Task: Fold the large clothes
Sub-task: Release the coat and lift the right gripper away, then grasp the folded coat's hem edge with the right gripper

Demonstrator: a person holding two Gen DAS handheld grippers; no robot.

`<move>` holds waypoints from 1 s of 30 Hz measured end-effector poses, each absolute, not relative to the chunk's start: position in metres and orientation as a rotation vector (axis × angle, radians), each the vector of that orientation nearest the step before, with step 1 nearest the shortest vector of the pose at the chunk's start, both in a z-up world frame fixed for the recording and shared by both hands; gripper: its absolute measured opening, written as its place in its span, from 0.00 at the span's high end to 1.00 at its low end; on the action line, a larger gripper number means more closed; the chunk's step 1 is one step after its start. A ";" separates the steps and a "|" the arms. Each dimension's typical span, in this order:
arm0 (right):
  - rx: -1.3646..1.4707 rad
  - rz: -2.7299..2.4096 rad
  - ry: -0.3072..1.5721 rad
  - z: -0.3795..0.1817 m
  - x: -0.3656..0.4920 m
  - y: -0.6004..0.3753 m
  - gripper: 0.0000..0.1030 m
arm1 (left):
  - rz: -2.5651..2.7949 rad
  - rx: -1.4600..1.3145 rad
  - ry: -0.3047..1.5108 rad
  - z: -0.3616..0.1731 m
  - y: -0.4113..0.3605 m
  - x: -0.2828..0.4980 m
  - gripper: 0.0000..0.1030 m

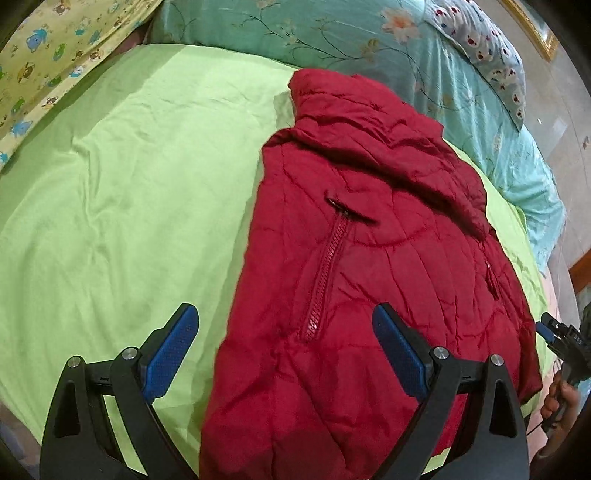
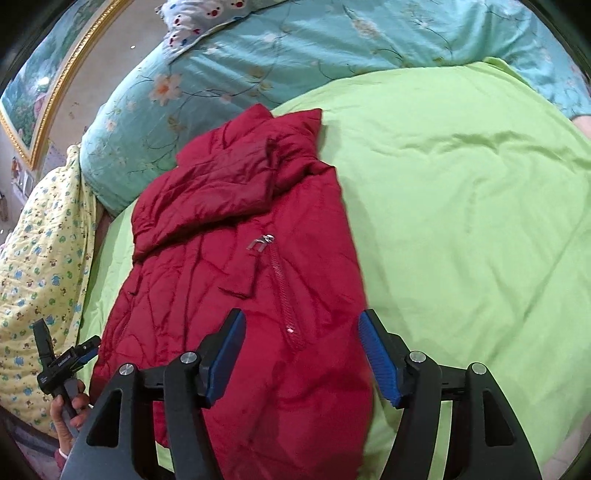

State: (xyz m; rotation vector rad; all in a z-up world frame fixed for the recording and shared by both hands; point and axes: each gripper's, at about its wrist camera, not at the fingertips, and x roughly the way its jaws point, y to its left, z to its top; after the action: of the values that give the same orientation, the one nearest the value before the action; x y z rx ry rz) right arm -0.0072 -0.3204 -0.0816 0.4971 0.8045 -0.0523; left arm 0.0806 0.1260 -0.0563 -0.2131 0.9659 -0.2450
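While both pairs of blue-padded jaws stand apart with nothing clamped between them, the left gripper (image 1: 284,350) hovers over the near left edge of a padded dark-red zip-up jacket (image 1: 369,258), and the right gripper (image 2: 301,354) hovers over the same hem from the other side. No pad touches cloth in either view.

The jacket lies lengthwise on a lime-green bedsheet (image 1: 129,203), already narrowed, with its collar pointing away toward a turquoise floral quilt (image 1: 332,29). A sleeve or flap seems to be folded across its upper part.

Judging by this layout, the step in hand looks like taking the near hem to fold it up toward the collar. To do that well, each gripper should bite a hem corner through all layers, lift evenly, and lay the hem squarely so the puffy fabric does not slide apart.

The near hem itself is cut off by the bottom of both views, so its corners cannot be seen. Fisheye bending distorts the edges. Each view shows only a sliver of the other gripper and the holding hand (image 2: 68,410). A yellow cartoon-print blanket (image 2: 37,258) sits at the side.
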 end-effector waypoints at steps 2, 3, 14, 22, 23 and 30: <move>0.504 -0.052 0.825 -0.088 -0.008 -0.322 0.36 | -0.253 -0.200 0.971 -0.057 0.123 0.079 0.07; 0.505 -0.050 0.838 -0.091 -0.008 -0.322 0.36 | -0.257 -0.195 0.975 -0.058 0.121 0.078 0.07; 0.466 0.008 0.983 -0.118 -0.006 -0.313 0.35 | -0.271 -0.166 1.003 -0.064 0.117 0.072 0.07; 0.536 0.087 1.026 -0.122 -0.028 -0.331 0.77 | -0.294 -0.144 1.031 -0.072 0.120 0.064 0.07; 0.519 0.096 1.032 -0.120 -0.029 -0.330 0.78 | -0.299 -0.144 1.034 -0.074 0.121 0.063 0.07; 0.525 0.116 1.039 -0.122 -0.026 -0.330 0.73 | -0.322 -0.168 1.069 -0.084 0.131 0.057 0.07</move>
State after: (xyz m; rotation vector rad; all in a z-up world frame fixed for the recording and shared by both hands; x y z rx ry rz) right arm -0.0262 -0.3302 -0.1225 0.5245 1.0393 0.1160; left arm 0.0573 0.1314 -0.0841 -0.1684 1.0692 -0.3223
